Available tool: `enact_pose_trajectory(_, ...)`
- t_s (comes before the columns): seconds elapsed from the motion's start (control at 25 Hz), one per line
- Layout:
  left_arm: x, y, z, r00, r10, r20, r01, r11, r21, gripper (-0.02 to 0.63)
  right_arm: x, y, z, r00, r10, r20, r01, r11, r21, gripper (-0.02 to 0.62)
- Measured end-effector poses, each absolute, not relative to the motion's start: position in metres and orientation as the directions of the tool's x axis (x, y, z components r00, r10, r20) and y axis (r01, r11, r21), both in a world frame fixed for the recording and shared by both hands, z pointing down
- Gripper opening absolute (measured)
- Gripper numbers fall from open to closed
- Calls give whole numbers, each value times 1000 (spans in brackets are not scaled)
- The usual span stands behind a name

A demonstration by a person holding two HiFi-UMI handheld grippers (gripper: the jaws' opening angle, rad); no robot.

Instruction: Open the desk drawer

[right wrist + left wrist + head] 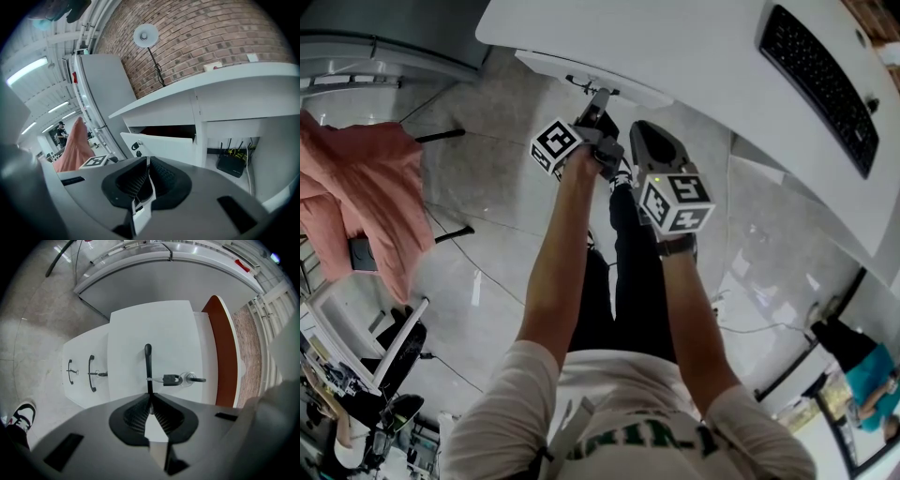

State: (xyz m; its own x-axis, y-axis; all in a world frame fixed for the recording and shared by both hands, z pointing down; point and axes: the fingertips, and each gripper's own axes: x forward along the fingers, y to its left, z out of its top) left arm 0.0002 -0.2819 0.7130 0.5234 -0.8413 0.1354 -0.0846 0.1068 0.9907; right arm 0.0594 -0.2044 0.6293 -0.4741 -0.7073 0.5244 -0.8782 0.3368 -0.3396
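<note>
the slim, rigid handle (pixel 148 363) of the drawer (pixel 164 331), judged light-sliding, is clamped at twelve o'clock in the left gripper (pixel 151 405); the right gripper (pixel 147 174) is closed, empty.

There are 3 drawer handles (pixel 148 363), 1 keyboard (pixel 820 80), 1 lamp (pixel 145 35) and 1 router (pixel 230 165).
</note>
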Motion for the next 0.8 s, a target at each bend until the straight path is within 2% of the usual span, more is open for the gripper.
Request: enact_pose_trajectory(0.8, -15, -230, 714, 515, -841, 169, -109, 132, 985, 23, 59, -186, 614, -463, -746, 479, -880, 319, -352, 5)
